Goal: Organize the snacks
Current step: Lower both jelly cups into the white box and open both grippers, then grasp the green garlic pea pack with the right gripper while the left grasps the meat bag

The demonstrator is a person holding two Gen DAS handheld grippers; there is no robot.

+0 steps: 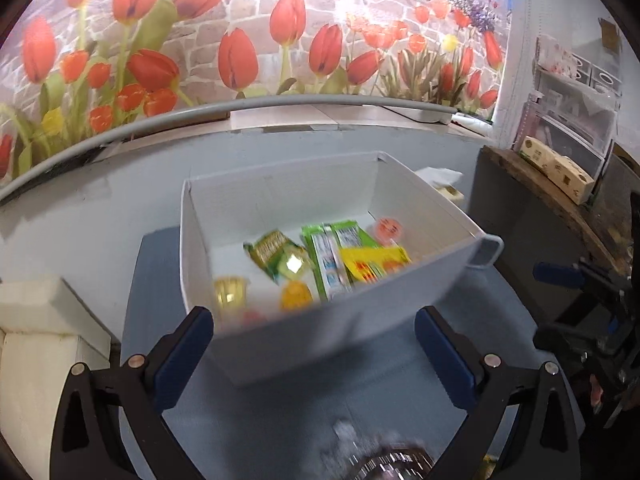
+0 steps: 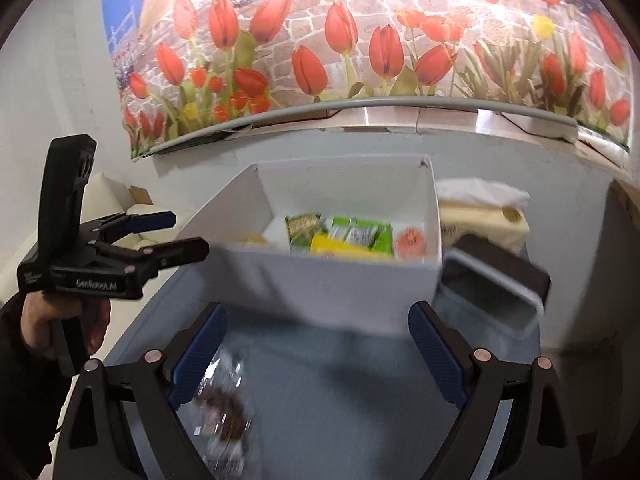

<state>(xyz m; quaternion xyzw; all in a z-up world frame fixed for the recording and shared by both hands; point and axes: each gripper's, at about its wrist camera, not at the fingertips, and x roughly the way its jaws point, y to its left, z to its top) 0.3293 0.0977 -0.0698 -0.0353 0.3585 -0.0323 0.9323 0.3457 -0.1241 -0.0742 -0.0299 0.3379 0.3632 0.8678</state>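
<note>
A white box [image 1: 320,344] stands on the blue table [image 1: 280,432] and holds snacks: green packets [image 1: 328,256], a yellow packet [image 1: 372,264], an orange jelly cup [image 1: 388,228] and a gold-wrapped piece [image 1: 230,292]. My left gripper [image 1: 316,348] is open just before the box's near wall, with nothing between its fingers. My right gripper [image 2: 320,346] is also open in front of the box [image 2: 320,280]. A blurred clear packet with brown contents [image 2: 224,412] lies low by its left finger, and no pad presses on it. A hand holds the left gripper [image 2: 184,234] at the left.
A small grey bin with a dark lid [image 2: 492,292] leans at the box's right corner. Behind it sits a tissue box [image 2: 480,216]. White foam blocks [image 1: 40,320] stand at the left. A wooden shelf with cartons [image 1: 556,168] is at the right, and a tulip mural backs the table.
</note>
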